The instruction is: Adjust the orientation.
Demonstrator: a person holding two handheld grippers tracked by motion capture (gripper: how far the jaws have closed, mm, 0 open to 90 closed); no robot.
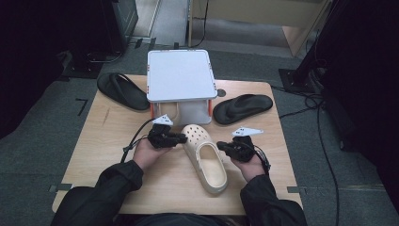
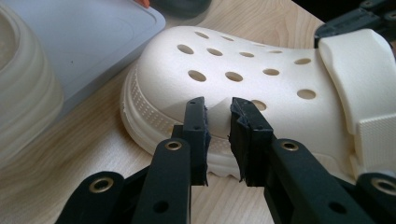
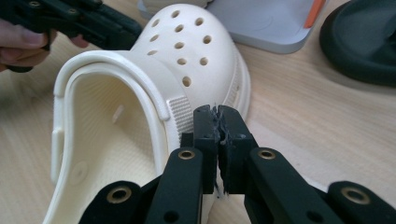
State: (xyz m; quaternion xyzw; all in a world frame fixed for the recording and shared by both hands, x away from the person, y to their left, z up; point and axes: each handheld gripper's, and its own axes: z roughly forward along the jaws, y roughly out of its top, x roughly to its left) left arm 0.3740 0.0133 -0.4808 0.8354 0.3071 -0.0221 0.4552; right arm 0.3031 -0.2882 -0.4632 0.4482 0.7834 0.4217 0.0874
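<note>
A cream clog [image 1: 207, 157] with holes in its toe lies on the wooden table [image 1: 103, 141], toe toward the far side. My left gripper [image 1: 181, 138] sits at the clog's left toe side. In the left gripper view its jaws [image 2: 218, 107] pinch a small raised fold of the clog's upper [image 2: 261, 60]. My right gripper [image 1: 221, 147] is at the clog's right side, near the strap. In the right gripper view its jaws [image 3: 215, 112] are pressed together with nothing visible between them, right beside the clog [image 3: 187, 42].
A white lidded box [image 1: 178, 75] stands at the far middle of the table, with another cream shape [image 2: 23, 93] tucked under it. One black sandal [image 1: 123, 90] lies far left and another black sandal [image 1: 242, 107] far right. The table's front edge lies between my forearms.
</note>
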